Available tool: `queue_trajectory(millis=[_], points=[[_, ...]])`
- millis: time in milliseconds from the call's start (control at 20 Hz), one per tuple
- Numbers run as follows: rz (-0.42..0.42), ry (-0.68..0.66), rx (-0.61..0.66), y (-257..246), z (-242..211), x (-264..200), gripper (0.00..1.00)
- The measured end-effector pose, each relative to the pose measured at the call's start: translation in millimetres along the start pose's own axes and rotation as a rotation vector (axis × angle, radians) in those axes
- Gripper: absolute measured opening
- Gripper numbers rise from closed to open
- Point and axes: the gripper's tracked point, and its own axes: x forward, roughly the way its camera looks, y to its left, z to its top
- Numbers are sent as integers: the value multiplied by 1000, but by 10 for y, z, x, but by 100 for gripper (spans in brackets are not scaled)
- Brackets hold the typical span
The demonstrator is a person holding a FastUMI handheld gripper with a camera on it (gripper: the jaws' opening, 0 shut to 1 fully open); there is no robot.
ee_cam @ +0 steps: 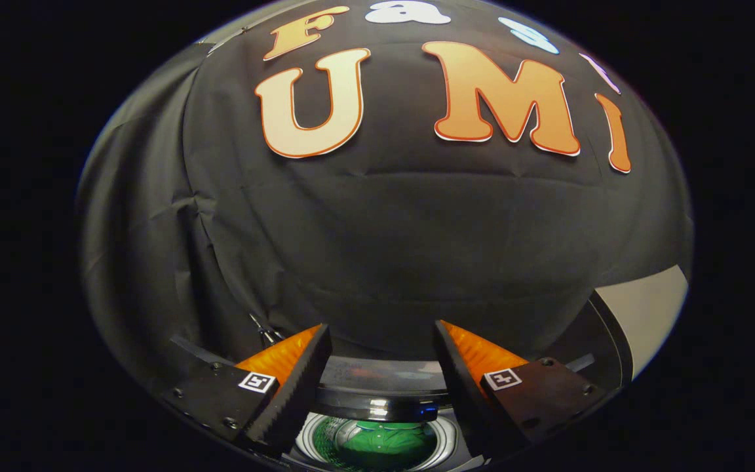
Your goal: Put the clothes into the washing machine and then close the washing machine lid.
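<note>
The washing machine (377, 419) sits low beneath the gripper, and everything else is best placed from it. Its lid (384, 380) stands raised at the far side of the opening, a dark, glossy panel with a rounded near edge, showing between the two fingers. It looks rigid and smooth (probably slippery under a pinch), so I judge it better pushed down from its top edge or upper face than squeezed; being hinged, it should swing shut under little force, and a gentle lowering would spare it a slam.

Inside the machine, the pale perforated drum (317, 440) rings the opening, and the green clothes (387, 442) lie at its bottom, below the lid's near edge. The cloth is soft, light and limp; it would bunch under any grip, and a fold near its middle would be the place to take it if it needed shifting. With it down in the drum, the loading part looks done.

The gripper (377, 344) hovers above the opening, its fingers (299, 373) spread wide apart with nothing held between them, tips pointing over the lid toward the booth's dark wall.
</note>
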Motion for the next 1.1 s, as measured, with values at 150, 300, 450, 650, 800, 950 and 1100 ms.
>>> queue_trajectory(millis=[150,300,450,650,800,950,1100], points=[[3,-4,0,28,-174,-180,100],[14,-2,-2,78,-444,-380,99],[6,17,-38,71,-883,-546,99],[18,111,-45,-33,-1748,-572,99],[22,148,-33,-48,-1945,-599,99],[24,127,-31,-62,-1785,-623,99],[25,93,-27,-67,-1557,-622,99]])
